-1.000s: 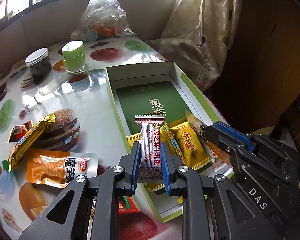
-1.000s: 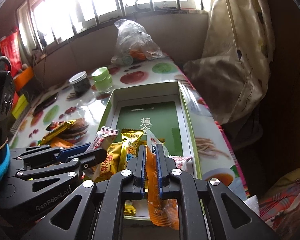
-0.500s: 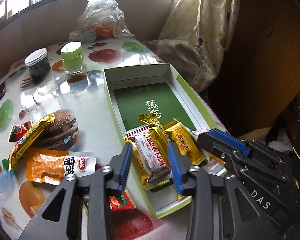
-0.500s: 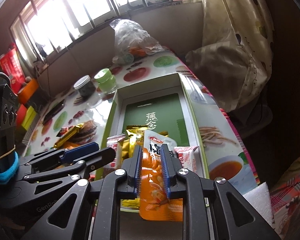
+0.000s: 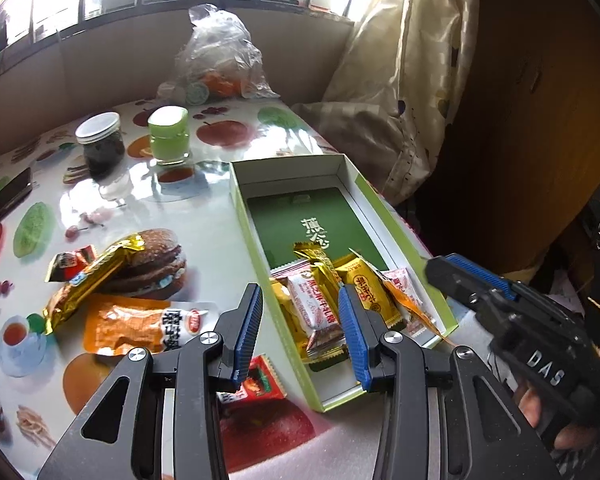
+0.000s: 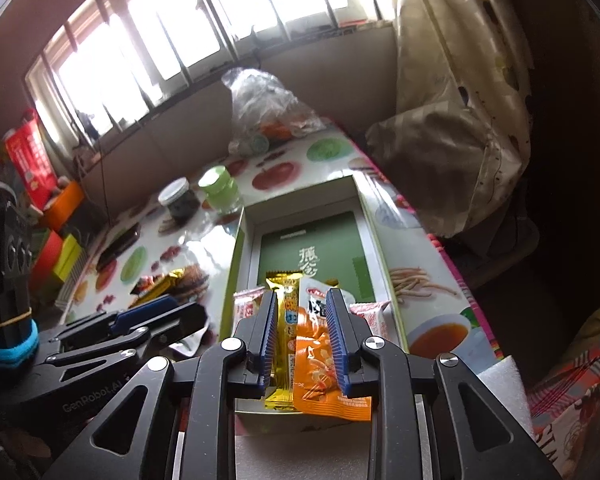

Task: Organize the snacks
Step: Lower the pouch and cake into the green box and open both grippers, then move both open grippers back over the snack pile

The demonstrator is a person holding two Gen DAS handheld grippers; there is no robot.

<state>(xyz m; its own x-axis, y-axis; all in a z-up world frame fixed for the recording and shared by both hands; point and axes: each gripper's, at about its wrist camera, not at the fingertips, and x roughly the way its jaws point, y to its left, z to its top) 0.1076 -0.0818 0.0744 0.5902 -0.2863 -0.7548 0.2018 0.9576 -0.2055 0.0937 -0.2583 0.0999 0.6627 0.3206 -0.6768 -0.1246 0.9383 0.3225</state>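
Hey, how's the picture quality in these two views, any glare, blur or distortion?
Left wrist view: window glare streaks the glossy table, the box stays sharp, and fisheye curving darkens the corners. Right wrist view: the windows are blown out white, the room's right side falls into deep shadow, and the packets in the box stay readable.

I am seeing the glossy fruit-print table (image 5: 220,208) bearing an open green cardboard box (image 5: 404,240) ahead of my tongs, orange pouch (image 5: 140,324) lying leftward.
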